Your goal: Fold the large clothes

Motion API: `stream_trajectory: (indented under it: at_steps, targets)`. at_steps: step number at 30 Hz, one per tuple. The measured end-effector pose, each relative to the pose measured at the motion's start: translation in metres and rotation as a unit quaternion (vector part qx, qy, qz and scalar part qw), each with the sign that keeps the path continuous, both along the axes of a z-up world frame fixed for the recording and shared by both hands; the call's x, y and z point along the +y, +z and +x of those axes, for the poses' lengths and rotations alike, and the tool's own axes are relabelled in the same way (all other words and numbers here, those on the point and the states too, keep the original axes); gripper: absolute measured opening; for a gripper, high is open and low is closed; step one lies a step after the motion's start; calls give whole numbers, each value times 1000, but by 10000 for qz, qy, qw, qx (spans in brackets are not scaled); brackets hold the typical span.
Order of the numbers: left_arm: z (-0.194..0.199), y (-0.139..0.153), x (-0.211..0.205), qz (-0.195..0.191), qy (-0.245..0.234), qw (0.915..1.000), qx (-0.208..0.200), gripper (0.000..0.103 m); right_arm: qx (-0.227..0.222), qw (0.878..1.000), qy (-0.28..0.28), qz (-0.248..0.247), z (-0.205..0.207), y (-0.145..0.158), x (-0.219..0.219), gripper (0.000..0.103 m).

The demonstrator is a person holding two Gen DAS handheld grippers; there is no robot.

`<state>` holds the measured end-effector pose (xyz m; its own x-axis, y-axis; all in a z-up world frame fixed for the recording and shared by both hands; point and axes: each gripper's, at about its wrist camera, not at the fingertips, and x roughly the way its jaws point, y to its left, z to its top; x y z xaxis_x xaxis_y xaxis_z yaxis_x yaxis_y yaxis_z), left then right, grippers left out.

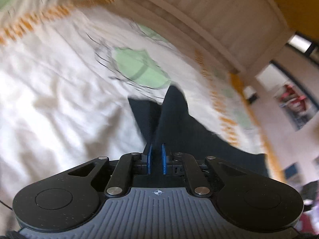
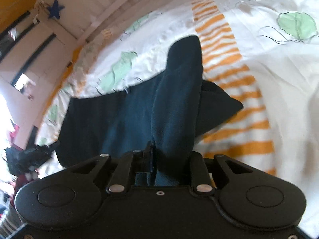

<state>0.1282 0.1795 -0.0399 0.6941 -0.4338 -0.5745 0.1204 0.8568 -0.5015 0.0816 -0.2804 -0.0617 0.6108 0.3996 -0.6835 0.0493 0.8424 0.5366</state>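
Observation:
A dark navy garment [image 2: 139,115] hangs over a bed with a white cover. In the left wrist view the garment [image 1: 175,117] rises from between the blue pads [image 1: 148,157] of my left gripper [image 1: 156,155], which is shut on a fold of it. In the right wrist view a thick ridge of the same cloth runs up out of my right gripper [image 2: 159,153], which is shut on it. The cloth hides the right gripper's right finger. The garment is lifted and spreads left toward the other gripper [image 2: 30,155].
The bed cover [image 2: 269,79] is white with green blobs and orange stripes. A pale wooden headboard [image 1: 229,14] runs along the far edge. A blue star [image 2: 54,10] hangs on the wall. Room clutter [image 2: 12,139] lies beyond the bed's side.

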Motion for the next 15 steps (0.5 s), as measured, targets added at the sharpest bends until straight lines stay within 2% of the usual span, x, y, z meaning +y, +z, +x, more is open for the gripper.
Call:
stream_trajectory:
  at_steps: [3,4,5,6,10,13,15]
  targets:
    - [3,-3,-3,527,229,9983,-97,10,141,9991,-336,-210,8,-18,-5,63]
    - [3,-3,-5,592,212,9979,-128,11,173,9986,-444,-229,10,-23,-7,66]
    - [4,-3,-8,621,185,9978,-161,13,178,9981,-535,-253,11,-26,-10,73]
    - [4,-3,-11,624,146,9978,-195,20,145,9979,-577,-247,14,-28,-11,76]
    - [1,-3,-26,650,5,9972,-367,24,-119,9975,-688,-122,24,-32,-17,76]
    - [-6,-6,-41,623,-142,9971,-403,26,-327,9958,-784,345,34,-40,-24,78]
    - [-9,-5,-56,609,-282,9969,-411,26,-711,9919,-959,442,36,-34,-31,77]
